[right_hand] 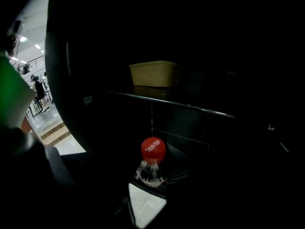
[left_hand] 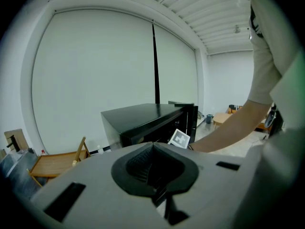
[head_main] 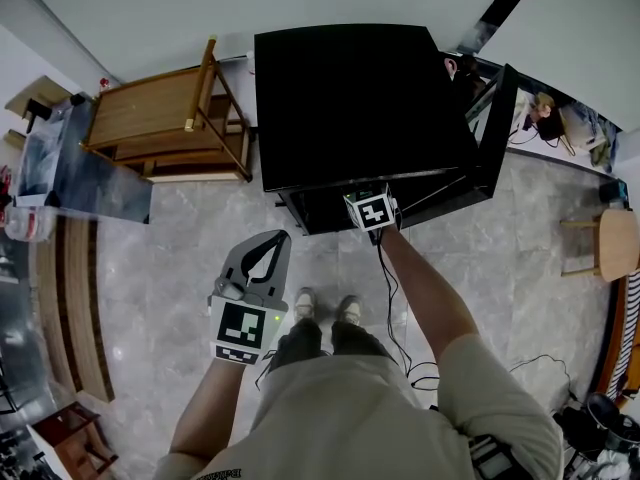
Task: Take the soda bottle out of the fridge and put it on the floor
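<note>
**A:** Two right gripper [right_hand: 152,179] jaws are clamping the clear, red-capped plastic soda bottle [right_hand: 153,150], standing at six o'clock inside the black fridge [head_main: 350,98].

**B:** Held that high, it's risking slipping, or clipping the dark shelf [right_hand: 190,108] at twelve o'clock. The left gripper [head_main: 272,242] is hanging closed, empty.

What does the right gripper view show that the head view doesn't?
Right gripper view only: the fridge's dark inside, with the red-capped soda bottle below a shelf and a tan tub on that shelf. Head view only: the left gripper with its jaws together, the wooden chair, the person's shoes and the fridge's open door. Both: the black fridge and the pale floor.
</note>
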